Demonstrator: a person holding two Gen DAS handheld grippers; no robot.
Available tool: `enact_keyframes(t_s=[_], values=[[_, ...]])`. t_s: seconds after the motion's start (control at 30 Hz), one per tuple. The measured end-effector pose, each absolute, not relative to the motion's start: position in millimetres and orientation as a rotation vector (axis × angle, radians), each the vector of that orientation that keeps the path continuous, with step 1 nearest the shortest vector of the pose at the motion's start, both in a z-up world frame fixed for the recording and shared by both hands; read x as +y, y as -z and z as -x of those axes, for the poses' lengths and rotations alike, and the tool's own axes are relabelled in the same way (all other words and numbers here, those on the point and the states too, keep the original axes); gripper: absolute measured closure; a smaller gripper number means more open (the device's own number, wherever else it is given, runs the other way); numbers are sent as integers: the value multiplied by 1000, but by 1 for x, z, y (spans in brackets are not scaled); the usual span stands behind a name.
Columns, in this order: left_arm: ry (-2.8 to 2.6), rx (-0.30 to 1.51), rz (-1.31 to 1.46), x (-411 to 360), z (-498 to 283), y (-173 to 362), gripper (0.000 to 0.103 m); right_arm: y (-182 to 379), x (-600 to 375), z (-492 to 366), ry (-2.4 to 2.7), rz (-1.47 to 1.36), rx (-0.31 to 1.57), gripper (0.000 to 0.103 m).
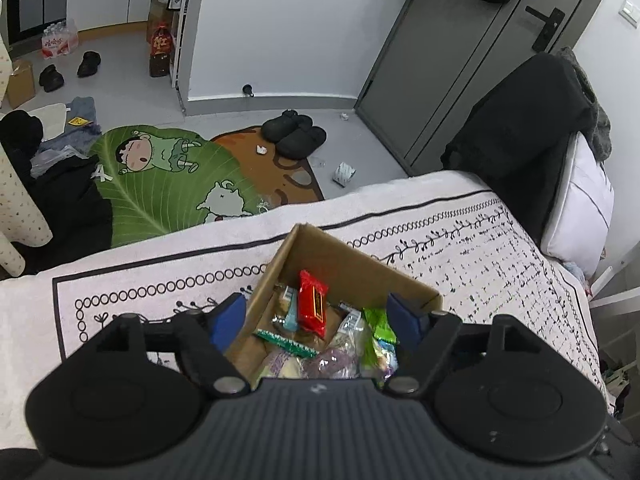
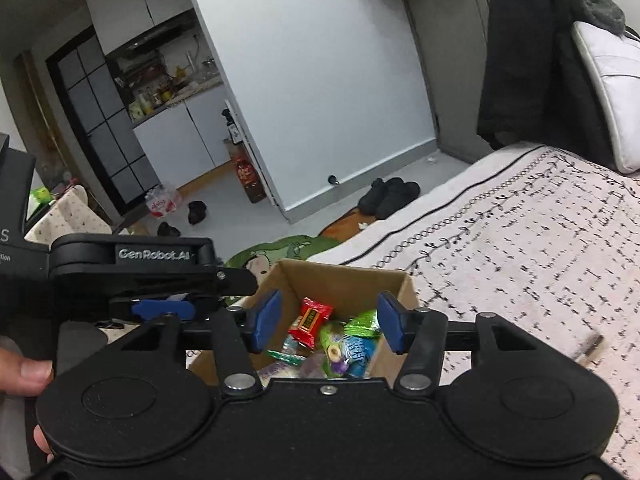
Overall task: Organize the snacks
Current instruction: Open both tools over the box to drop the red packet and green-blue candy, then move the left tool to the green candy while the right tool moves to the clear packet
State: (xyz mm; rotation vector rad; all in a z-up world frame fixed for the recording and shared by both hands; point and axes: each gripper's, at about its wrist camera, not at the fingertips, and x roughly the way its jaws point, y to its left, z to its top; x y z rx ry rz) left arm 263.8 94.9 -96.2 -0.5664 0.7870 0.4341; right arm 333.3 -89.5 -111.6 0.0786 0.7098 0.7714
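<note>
Through my left wrist camera, my left gripper (image 1: 316, 318) hangs with its jaws apart and empty over a cardboard box (image 1: 340, 258) of snacks on the patterned bedspread (image 1: 500, 248); a red packet (image 1: 313, 304) lies on top, its print unreadable. Black slippers (image 1: 296, 134) sit on the floor beyond. Through my right wrist camera, my right gripper (image 2: 328, 322), jaws also apart and empty, hovers above the same box (image 2: 340, 280), with the left gripper (image 2: 160, 276), marked "GenRobot.AI", just beside it.
</note>
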Motion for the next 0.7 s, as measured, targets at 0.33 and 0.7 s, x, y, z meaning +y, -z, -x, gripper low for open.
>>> enact_keyframes(t_s=[0.33,0.7], values=[[-404,812,514,75,-266,93,17,110,-130,-349,-652,-109,757,43],[-344,798,505,41,-279,91,8,107,-183,-363,-566,-159,765,26]])
